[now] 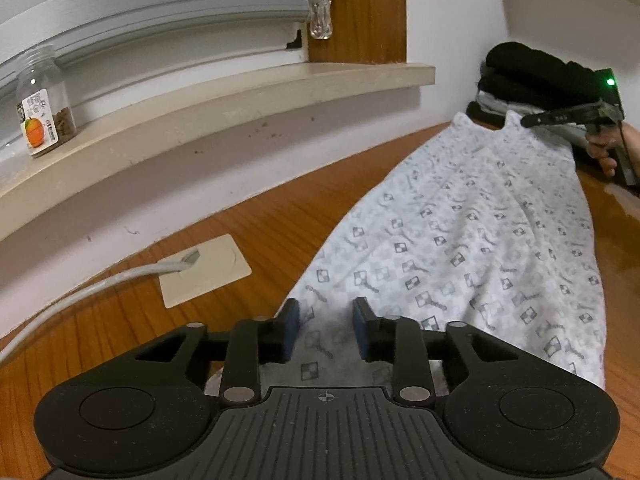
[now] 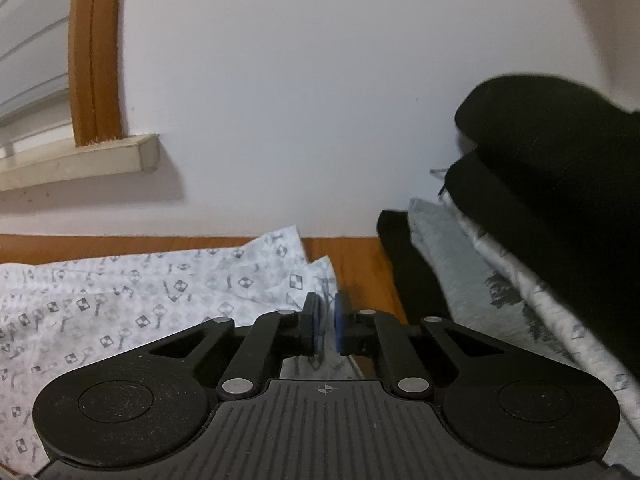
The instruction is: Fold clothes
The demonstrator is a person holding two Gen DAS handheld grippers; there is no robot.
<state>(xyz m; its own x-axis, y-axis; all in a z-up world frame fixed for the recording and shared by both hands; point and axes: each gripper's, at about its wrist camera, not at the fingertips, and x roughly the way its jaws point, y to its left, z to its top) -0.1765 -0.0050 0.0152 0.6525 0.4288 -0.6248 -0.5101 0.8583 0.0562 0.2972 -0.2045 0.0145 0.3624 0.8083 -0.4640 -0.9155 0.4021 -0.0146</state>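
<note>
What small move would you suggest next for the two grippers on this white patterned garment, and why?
Probably close the left gripper on the cloth edge. Its jaws stand open with the white patterned garment lying between them, while the right gripper is already pinched on the far corner; both ends need holding before lifting to fold.

Jar (image 1: 42, 104) on windowsill (image 1: 224, 96), cable (image 1: 100, 286), blind-cord pull (image 1: 320, 4)

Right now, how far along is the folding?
Done: a stack of folded black and grey clothes sits by the wall. In hand: the white checker-print garment lies flat on the wooden table; right gripper is pinching one corner, left gripper open over the opposite end. Left: every fold on it.
</note>
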